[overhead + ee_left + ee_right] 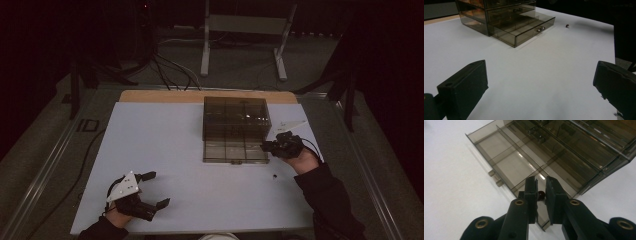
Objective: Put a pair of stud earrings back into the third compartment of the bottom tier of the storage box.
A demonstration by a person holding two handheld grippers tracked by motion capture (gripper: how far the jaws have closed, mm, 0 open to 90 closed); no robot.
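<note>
Right now the right tool (541, 192) pinches a small dark bead (541, 194) above the open drawer (506, 162); a weak pinch could drop it outside. Left tool (536, 87) rests open on the surface (549, 65).

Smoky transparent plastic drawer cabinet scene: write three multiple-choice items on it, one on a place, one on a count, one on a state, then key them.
1. Where does the loose small dark bead lie?
A. on the white table, in front of the open drawer
B. on top of the cabinet
C. between the left gripper's fingers

2. How many drawers of the smoky transparent plastic drawer cabinet are pulled out?
A. none
B. one
C. three

3. How is the right gripper?
A. wide open
B. lying on the table
C. shut on a small dark red bead

Key: 1 A, it sits on the white table. 2 B, only the bottom drawer juts out. 3 C, the small dark red bead sits between the fingers.
</note>
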